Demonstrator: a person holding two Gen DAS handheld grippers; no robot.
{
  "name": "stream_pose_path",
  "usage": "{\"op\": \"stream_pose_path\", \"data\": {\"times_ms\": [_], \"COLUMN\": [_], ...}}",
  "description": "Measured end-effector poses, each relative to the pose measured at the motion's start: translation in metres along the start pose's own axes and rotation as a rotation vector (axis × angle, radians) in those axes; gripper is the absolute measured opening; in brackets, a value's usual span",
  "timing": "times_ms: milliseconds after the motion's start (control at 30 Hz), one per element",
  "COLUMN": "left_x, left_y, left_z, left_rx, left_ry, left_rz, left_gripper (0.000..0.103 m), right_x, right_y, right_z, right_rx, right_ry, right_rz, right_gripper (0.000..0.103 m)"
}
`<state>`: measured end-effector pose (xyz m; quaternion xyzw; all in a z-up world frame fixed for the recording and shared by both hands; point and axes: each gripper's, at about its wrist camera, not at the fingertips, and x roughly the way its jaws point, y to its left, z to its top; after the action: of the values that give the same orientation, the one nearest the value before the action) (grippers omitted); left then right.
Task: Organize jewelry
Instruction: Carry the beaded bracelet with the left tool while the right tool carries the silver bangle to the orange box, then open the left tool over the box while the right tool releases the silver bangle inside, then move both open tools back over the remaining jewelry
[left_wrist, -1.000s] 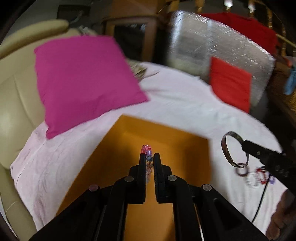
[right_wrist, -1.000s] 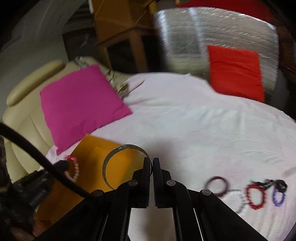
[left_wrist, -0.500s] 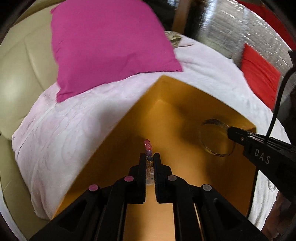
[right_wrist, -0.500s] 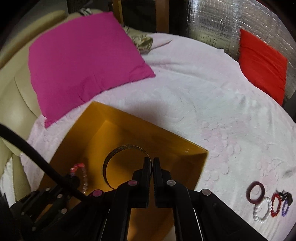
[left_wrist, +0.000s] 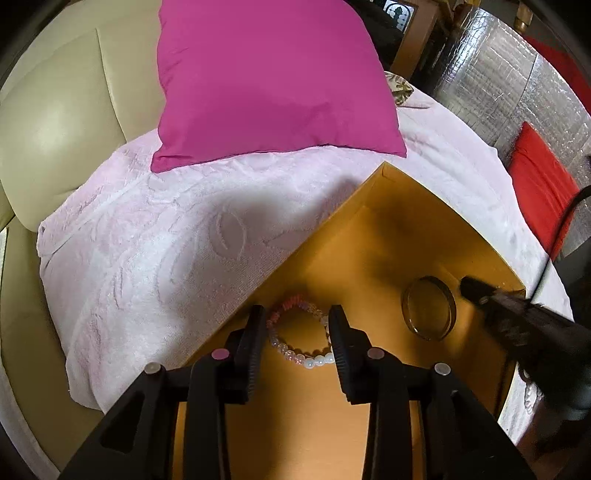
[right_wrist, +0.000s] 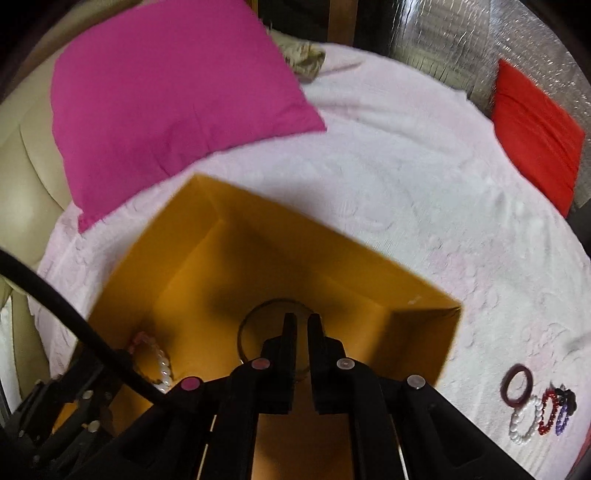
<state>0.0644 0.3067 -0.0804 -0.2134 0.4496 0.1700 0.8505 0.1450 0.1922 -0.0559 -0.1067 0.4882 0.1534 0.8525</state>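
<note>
An open orange box (left_wrist: 373, 195) (right_wrist: 207, 199) sits on a white-pink towel. My left gripper (left_wrist: 297, 317) is open inside the box, over a pink and white bead bracelet (left_wrist: 295, 332) that lies on the box floor; it also shows in the right wrist view (right_wrist: 157, 354). My right gripper (right_wrist: 298, 325) is inside the box with its jaws slightly apart, around the near edge of a dark metal bangle (right_wrist: 258, 321) that rests on the floor. The bangle (left_wrist: 428, 312) and the right gripper's fingers (left_wrist: 476, 291) beside it also show in the left wrist view.
A magenta pillow (left_wrist: 266, 77) (right_wrist: 166, 96) lies beyond the box on a beige sofa (left_wrist: 55, 118). A red cushion (right_wrist: 535, 133) is at the far right. Several loose bracelets (right_wrist: 535, 410) lie on the towel (right_wrist: 406, 177) right of the box.
Both grippers moved down into the box. My left gripper opened and the bead bracelet now lies on the box floor. My right gripper's jaws have parted slightly and the bangle rests on the floor.
</note>
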Motion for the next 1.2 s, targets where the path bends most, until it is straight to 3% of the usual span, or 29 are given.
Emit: {"op": "stream_pose_path", "data": {"times_ms": [167, 400, 567, 867, 1200], "left_x": [-0.011, -0.030, -0.045, -0.074, -0.091], "left_y": [-0.008, -0.029, -0.044, -0.088, -0.185], "left_z": [0.000, -0.002, -0.004, -0.013, -0.051], "left_rx": [-0.008, 0.003, 0.004, 0.060, 0.303], "left_ry": [-0.033, -0.118, -0.205, -0.362, -0.477], "left_rz": [-0.008, 0.011, 0.060, 0.113, 0.067], "left_gripper": [0.050, 0.051, 0.051, 0.057, 0.060], "right_x": [-0.037, -0.085, -0.106, -0.141, -0.158], "right_y": [-0.014, -0.065, -0.117, -0.245, -0.374], "right_z": [0.002, -0.004, -0.019, -0.085, -0.194], "right_rx": [0.045, 0.142, 0.208, 0.397, 0.609], "right_ry": [-0.096, -0.210, -0.244, -0.280, -0.315], "right_rz": [0.033, 0.021, -0.031, -0.124, -0.168], "right_gripper": [0.009, 0.009, 0.022, 0.022, 0.022]}}
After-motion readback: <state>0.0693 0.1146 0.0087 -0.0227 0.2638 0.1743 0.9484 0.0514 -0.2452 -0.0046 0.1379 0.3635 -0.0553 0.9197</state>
